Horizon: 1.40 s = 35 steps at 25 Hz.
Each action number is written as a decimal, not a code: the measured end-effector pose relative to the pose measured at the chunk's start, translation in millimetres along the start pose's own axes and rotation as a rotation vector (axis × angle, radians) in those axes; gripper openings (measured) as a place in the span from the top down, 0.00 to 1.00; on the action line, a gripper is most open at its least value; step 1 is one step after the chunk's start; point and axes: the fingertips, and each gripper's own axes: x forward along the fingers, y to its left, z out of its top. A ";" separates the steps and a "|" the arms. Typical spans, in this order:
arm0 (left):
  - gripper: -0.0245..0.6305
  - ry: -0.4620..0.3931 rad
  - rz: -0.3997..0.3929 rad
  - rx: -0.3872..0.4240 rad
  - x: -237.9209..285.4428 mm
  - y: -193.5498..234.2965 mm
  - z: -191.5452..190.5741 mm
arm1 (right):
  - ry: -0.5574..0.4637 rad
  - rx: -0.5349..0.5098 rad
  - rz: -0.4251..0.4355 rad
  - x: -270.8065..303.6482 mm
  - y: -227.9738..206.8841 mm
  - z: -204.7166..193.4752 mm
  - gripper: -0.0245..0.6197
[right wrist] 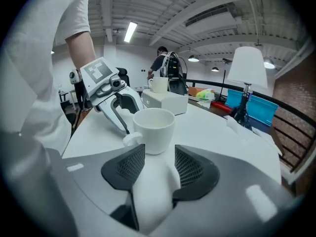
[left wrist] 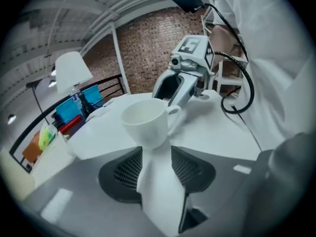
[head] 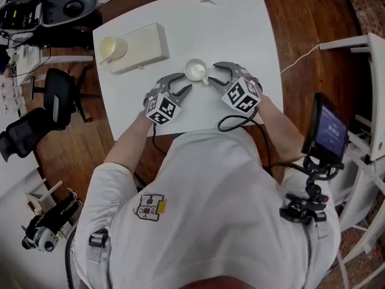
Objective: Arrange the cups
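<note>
On the white square tabletop [head: 240, 35], near a white rectangular box [head: 147, 41] bearing a pale-yellow cup [head: 112, 47], the left gripper [head: 182, 84] and right gripper [head: 215, 74], wide open and empty, flank the small white ceramic mug [head: 196, 70]. Likely the approach: one must next straddle it and close.

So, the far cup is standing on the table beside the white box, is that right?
Not quite: the far cup stands on top of the white box, not beside it on the table; the right gripper view shows this.
</note>
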 end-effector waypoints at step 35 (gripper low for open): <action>0.66 -0.019 -0.111 0.202 16.9 50.3 32.0 | 0.041 -0.009 0.099 -35.5 -0.9 -13.0 0.74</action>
